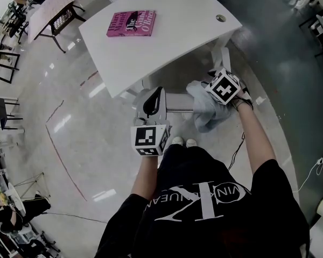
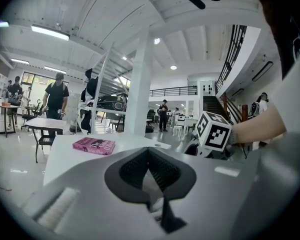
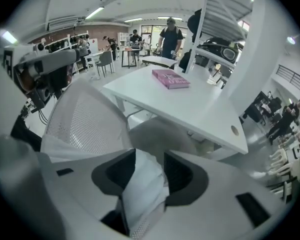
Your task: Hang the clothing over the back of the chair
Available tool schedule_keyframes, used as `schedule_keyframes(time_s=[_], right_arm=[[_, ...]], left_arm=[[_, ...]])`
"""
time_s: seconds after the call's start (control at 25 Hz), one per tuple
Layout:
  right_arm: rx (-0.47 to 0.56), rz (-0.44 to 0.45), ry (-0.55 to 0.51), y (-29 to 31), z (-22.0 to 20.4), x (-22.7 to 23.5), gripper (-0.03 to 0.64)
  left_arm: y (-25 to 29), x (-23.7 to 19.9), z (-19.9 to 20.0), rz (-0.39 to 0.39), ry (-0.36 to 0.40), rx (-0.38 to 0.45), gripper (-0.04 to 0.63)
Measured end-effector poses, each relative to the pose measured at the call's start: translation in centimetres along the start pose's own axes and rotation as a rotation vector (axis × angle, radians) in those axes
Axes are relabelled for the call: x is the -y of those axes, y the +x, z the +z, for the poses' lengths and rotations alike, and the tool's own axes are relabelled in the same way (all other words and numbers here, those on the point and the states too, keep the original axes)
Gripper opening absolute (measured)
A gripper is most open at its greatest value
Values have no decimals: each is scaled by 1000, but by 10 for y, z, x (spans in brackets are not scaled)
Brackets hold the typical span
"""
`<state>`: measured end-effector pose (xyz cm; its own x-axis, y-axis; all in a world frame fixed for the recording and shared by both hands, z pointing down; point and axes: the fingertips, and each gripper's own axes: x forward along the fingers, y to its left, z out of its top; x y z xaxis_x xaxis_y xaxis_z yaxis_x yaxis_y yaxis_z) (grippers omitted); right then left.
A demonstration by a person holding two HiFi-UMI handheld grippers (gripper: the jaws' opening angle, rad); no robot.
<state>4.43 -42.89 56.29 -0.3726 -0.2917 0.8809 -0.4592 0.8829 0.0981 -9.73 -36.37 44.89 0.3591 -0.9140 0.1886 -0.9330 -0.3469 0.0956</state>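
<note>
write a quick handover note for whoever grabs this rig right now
Left claw: tips together, near the left end of the chair back; can't tell whether it pinches anything.
Right claw: open, pointing down, with the clothing loose between its pads.
Clothing: bunched at the right end of the chair back. The chair stands at the white table.
Done: garment is at the chair back.
Left: probably spread it along the top, check it hangs, then pull the right claw clear.

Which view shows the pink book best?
The head view: the pink book shows its whole cover from above. The left gripper view catches the book nearly edge-on; the right gripper view shows it small and slanted.
</note>
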Motion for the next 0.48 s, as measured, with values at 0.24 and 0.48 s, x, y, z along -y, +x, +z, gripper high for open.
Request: schedule_keyframes(time_s=[0.24,0.48], right_arm=[[43,-21,20,-17,-2,1,164],[126,-54,58,-45,3,2,70]], left_arm=[[-2,5,-1,-8,12,3,11],[-4,8,2,-16,12,12,11]])
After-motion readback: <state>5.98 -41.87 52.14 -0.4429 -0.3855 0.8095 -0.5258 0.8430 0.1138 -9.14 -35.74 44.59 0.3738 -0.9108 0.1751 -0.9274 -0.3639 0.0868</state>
